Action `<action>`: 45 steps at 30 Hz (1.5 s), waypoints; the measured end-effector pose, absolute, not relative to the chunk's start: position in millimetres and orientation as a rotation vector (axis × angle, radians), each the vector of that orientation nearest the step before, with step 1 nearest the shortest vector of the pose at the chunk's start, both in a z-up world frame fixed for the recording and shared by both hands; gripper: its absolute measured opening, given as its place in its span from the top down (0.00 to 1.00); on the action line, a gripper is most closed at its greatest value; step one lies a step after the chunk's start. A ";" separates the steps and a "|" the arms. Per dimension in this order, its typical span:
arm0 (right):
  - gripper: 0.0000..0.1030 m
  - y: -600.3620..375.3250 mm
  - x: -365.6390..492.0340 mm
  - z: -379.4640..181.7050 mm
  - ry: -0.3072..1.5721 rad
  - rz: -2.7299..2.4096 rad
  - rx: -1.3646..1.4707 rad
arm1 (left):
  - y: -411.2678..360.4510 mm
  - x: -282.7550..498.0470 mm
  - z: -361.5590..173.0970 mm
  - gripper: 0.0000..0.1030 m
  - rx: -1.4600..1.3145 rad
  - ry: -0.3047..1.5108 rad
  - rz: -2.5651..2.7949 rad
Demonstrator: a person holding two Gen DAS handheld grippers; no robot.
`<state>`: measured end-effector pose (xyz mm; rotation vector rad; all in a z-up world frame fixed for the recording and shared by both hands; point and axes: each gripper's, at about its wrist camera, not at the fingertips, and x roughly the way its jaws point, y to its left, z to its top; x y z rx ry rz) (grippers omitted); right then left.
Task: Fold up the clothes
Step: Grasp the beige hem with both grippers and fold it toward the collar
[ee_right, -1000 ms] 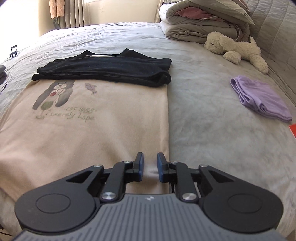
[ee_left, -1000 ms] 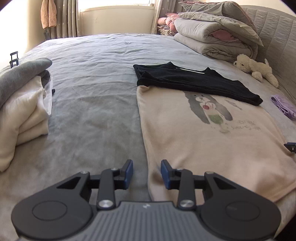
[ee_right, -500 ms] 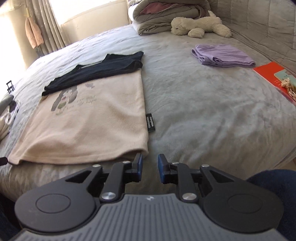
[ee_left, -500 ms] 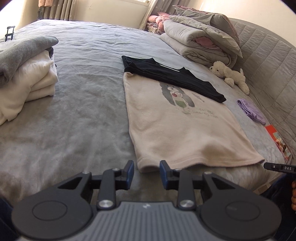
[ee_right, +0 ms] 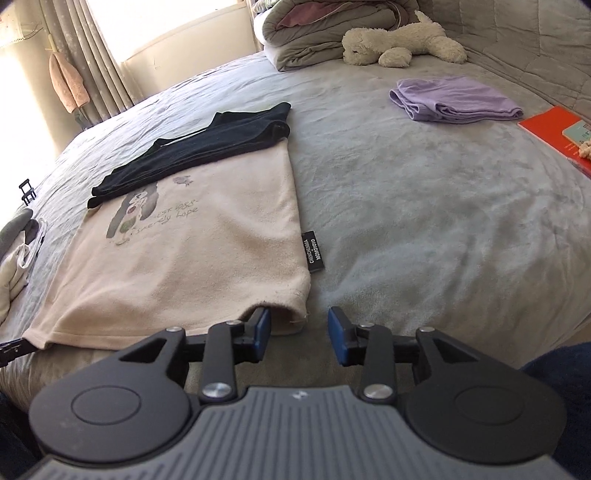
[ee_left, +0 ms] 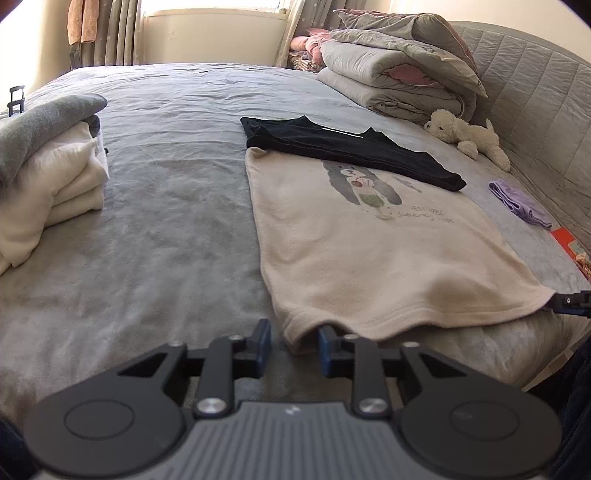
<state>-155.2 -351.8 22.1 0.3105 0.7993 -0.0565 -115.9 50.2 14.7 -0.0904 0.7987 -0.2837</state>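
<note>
Your left gripper [ee_left: 291, 341] stands open around the shirt [ee_left: 373, 254] hem; your right gripper [ee_right: 299, 334] is opening at the other corner.

A home bedroom: a wide bed [ee_left: 177, 229] with a grey cover, a padded headboard [ee_left: 535, 110], folded quilts [ee_left: 399, 85], a plush dog [ee_left: 465, 136], and a curtained window [ee_left: 207, 3].

We hold both grippers tilted down, side by side. Left gripper [ee_left: 294, 341]: jaws apart, beige shirt [ee_left: 369, 236] hem corner in gap, pads not pressing. Right gripper [ee_right: 299, 332]: jaws opening, wider gap, other hem corner just inside by its left finger, unclamped.
</note>
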 end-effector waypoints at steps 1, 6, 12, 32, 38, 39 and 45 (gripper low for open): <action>0.83 -352.0 -153.7 21.7 0.797 -0.059 0.316 | 49.5 -115.1 14.2 0.95 -0.089 0.804 -0.282; 0.94 -359.9 -160.2 35.6 0.740 -0.069 0.376 | 61.4 -114.5 30.2 0.96 -0.150 0.814 -0.298; 0.94 -372.7 -168.1 64.3 0.732 -0.051 0.384 | 66.4 -118.2 58.3 0.96 -0.117 0.806 -0.323; 0.94 -360.5 -165.3 48.0 0.775 -0.098 0.248 | 56.2 -118.5 34.7 0.95 0.001 0.840 -0.258; 0.94 -357.6 -148.3 59.5 0.748 -0.094 0.217 | 52.6 -100.2 52.4 0.95 0.008 0.786 -0.231; 0.94 -359.4 -143.2 61.7 0.744 -0.092 0.221 | 51.9 -94.6 55.4 0.95 0.013 0.778 -0.226; 0.93 -373.8 -93.0 70.9 0.735 -0.066 0.284 | 47.6 -51.0 66.8 0.95 0.036 0.750 -0.200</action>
